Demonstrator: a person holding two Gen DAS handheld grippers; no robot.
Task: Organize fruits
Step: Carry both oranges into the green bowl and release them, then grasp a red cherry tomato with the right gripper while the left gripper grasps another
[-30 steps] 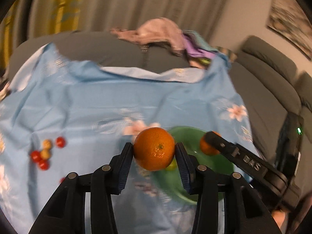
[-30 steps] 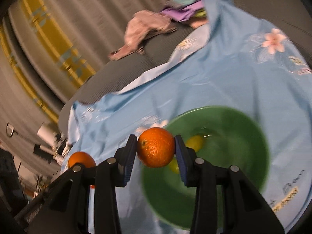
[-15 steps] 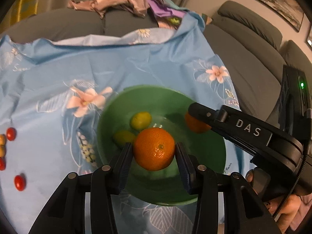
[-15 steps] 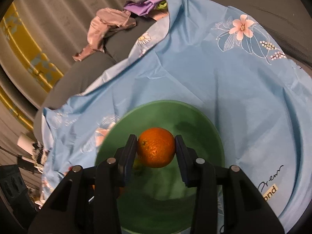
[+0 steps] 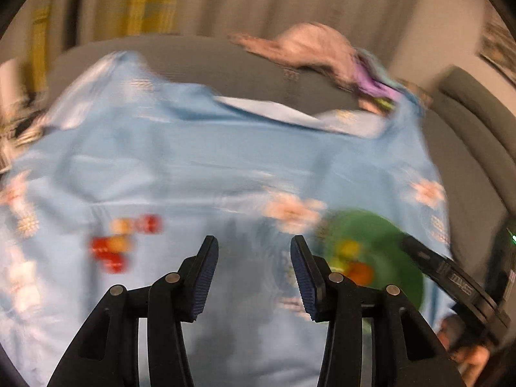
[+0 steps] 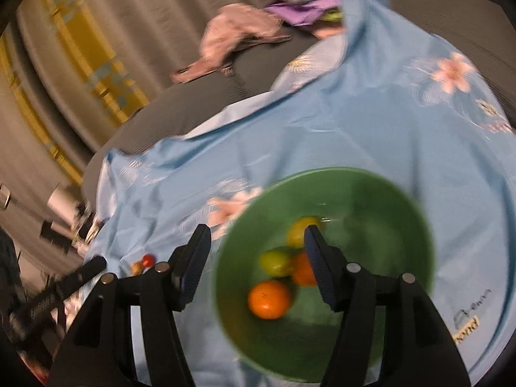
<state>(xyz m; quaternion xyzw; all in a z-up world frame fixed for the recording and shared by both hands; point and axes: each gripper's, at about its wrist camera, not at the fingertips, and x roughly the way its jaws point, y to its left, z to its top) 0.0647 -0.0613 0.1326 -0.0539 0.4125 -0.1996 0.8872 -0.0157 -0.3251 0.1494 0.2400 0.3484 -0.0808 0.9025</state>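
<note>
A green bowl (image 6: 403, 200) sits on a light blue flowered cloth (image 6: 354, 122). It holds two oranges, one in front (image 6: 269, 300) and one behind (image 6: 303, 269), plus two yellow-green fruits (image 6: 275, 261). My right gripper (image 6: 258, 258) is open and empty above the bowl's left side. My left gripper (image 5: 254, 266) is open and empty over bare cloth, left of the bowl (image 5: 387, 235). Small red and orange tomatoes (image 5: 122, 245) lie on the cloth to its left. The left wrist view is blurred.
A heap of pink and purple clothes (image 6: 245, 32) lies on the grey sofa beyond the cloth. Curtains hang behind. The right gripper's body (image 5: 451, 283) shows at the right edge of the left wrist view.
Both grippers have opened and let their oranges go into the bowl. The left gripper has swung left, away from the bowl. The right gripper has lifted and tilted back.
</note>
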